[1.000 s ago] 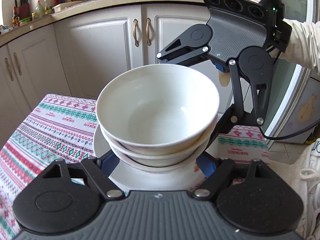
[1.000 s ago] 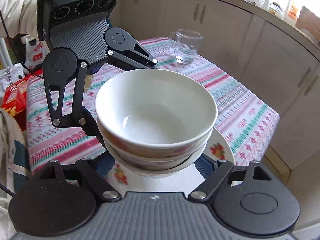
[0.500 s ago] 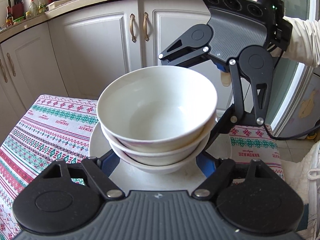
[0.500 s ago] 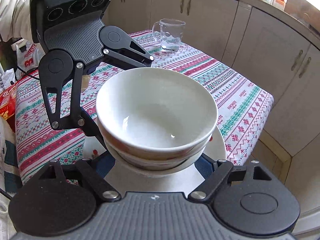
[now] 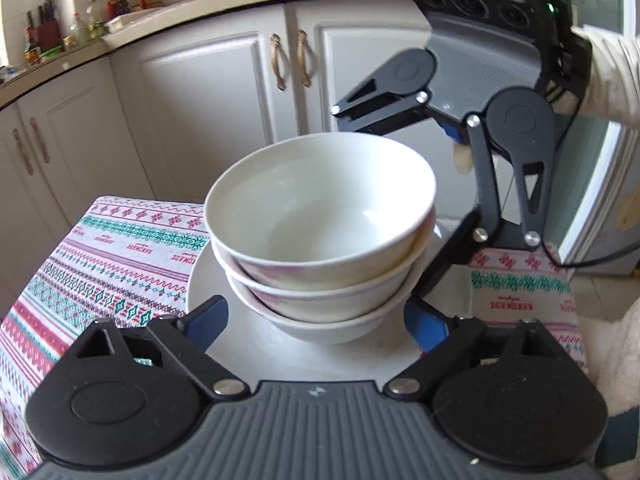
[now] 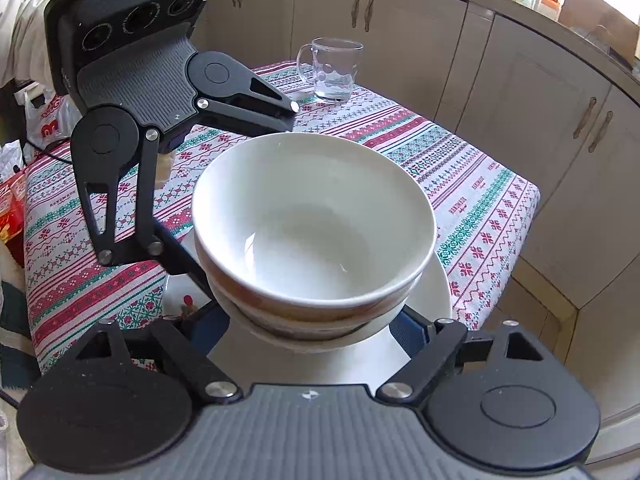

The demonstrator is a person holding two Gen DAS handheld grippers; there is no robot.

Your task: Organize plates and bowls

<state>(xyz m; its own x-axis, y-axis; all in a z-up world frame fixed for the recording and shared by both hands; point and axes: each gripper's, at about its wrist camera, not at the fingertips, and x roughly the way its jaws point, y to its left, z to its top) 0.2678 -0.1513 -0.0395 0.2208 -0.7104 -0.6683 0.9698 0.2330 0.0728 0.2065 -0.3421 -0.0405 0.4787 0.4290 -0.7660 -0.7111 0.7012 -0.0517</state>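
Three nested white bowls point(image 5: 320, 216) stand on a white plate point(image 5: 208, 276) over the patterned tablecloth point(image 5: 100, 264). My left gripper point(image 5: 316, 320) is open, its blue-padded fingers point(image 5: 208, 320) on either side of the bottom bowl above the plate. My right gripper point(image 6: 312, 328) faces it from the opposite side, also open around the stack point(image 6: 312, 220), fingers over the plate point(image 6: 440, 292). Each view shows the other gripper behind the bowls. Whether the pads touch the bowl is hidden.
A glass mug point(image 6: 334, 70) stands on the far part of the table point(image 6: 480, 200). White cabinets point(image 5: 224, 92) and a counter with bottles point(image 5: 92, 20) lie beyond the table edge. Bags point(image 6: 44, 120) sit beside the table.
Both grippers and the stack have shifted slightly relative to the table; more tablecloth and the mug show in the right wrist view. The jaws stay open around the bowls.
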